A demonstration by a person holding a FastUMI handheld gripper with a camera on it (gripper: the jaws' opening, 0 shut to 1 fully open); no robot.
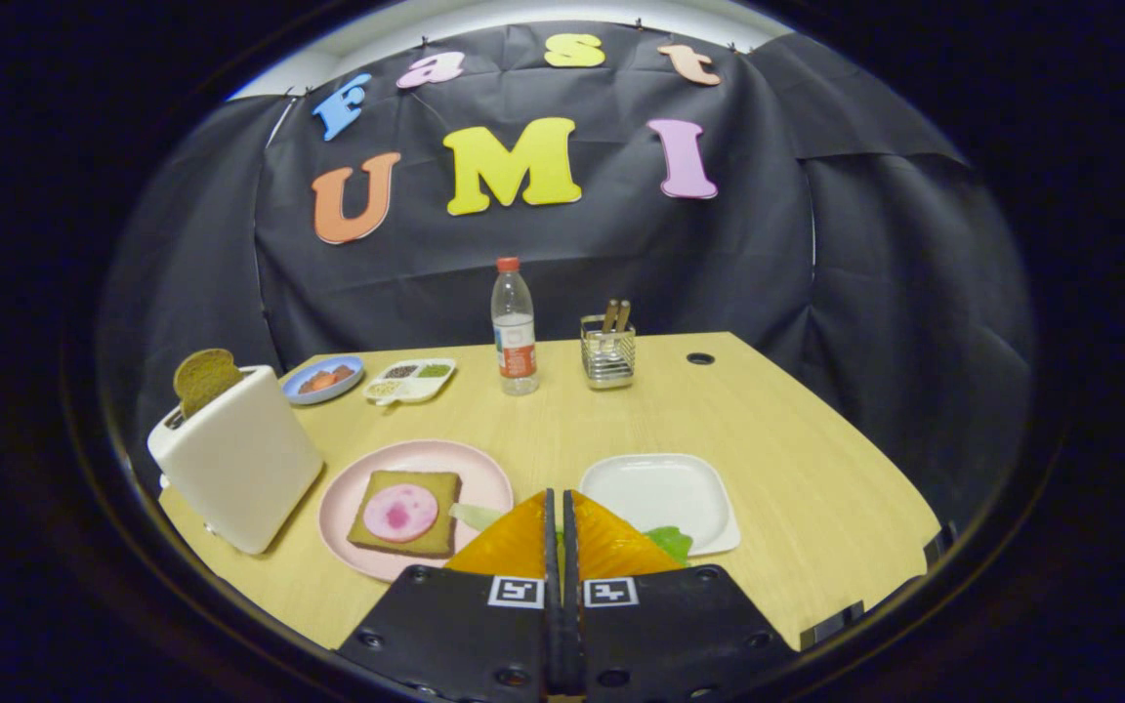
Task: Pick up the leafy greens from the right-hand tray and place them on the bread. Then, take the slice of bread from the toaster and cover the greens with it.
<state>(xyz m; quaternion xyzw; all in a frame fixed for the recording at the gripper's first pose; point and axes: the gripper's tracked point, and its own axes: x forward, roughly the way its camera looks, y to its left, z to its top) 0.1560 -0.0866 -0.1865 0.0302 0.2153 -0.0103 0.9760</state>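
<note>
My gripper (pixel 559 500) is shut on the leafy greens (pixel 670 542). A green leaf sticks out to the right of the fingers and a pale stem to their left. The fingers sit between the white square tray (pixel 665 478), just ahead on the right and bare, and the pink plate (pixel 348 488) on the left. On that plate lies a slice of bread (pixel 431 483) topped with a round pink ham slice (pixel 400 513). Further left stands a white toaster (pixel 235 464) with a brown bread slice (pixel 203 379) poking out of its slot.
At the back of the wooden table (pixel 797 449) stand a water bottle (pixel 514 332) and a wire holder with utensils (pixel 607 353). A small blue dish (pixel 323 379) and a white divided dish (pixel 410 381) sit behind the toaster. The table's right edge is near the tray.
</note>
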